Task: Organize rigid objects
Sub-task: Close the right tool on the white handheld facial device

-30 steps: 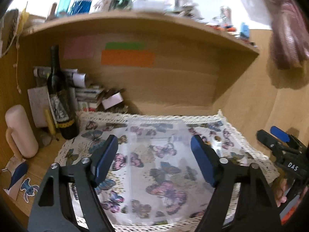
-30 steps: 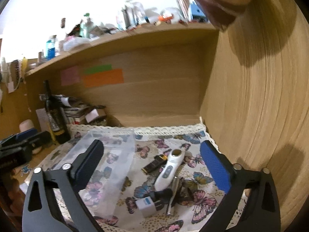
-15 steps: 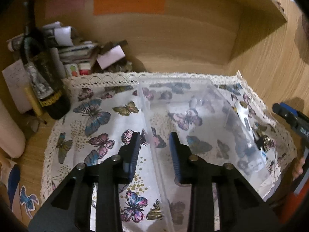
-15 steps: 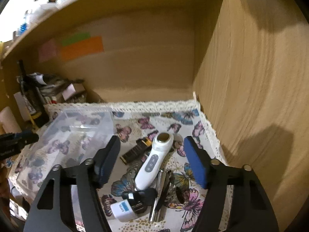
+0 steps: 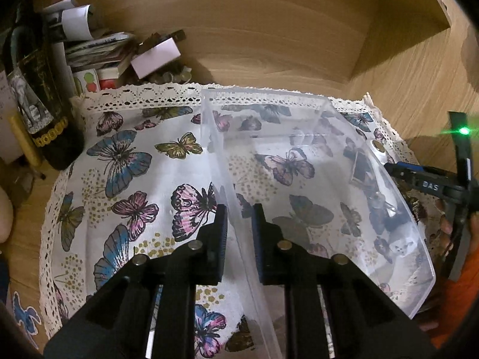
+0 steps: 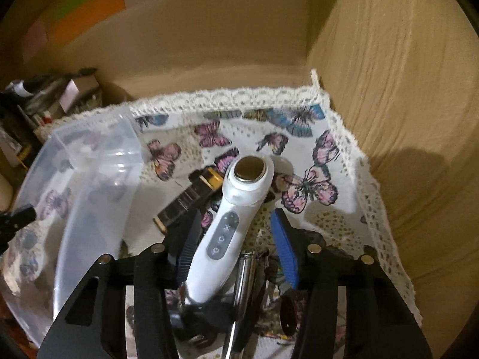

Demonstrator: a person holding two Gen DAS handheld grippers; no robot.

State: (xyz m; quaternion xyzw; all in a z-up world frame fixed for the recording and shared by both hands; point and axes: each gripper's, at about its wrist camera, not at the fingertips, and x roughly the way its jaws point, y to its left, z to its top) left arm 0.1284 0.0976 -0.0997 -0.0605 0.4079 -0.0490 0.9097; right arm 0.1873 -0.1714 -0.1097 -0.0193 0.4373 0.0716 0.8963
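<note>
A clear plastic box (image 5: pixel 314 155) stands on the butterfly cloth (image 5: pixel 134 155). My left gripper (image 5: pixel 239 233) is shut on its left wall, with one pad on each side of the thin plastic. In the right wrist view the box (image 6: pixel 89 179) lies at the left. Beside it is a pile of small items. A white handheld device (image 6: pixel 230 224) with a round metal head lies between the closing jaws of my right gripper (image 6: pixel 236 245). The left pad is at the handle, while a gap shows at the right pad (image 6: pixel 284 248). My right gripper (image 5: pixel 431 182) also shows at the box's far side.
A dark tube with a gold band (image 6: pixel 191 197) and a silver metal tool (image 6: pixel 244 284) lie against the device. A wine bottle (image 5: pixel 39 89) and stacked papers (image 5: pixel 98 56) crowd the back left corner. A wooden side wall (image 6: pixel 404 119) rises close on the right.
Both grippers dropped and tipped downward. The left jaws closed from wide open onto the box's left wall. The right jaws narrowed around the white device.
</note>
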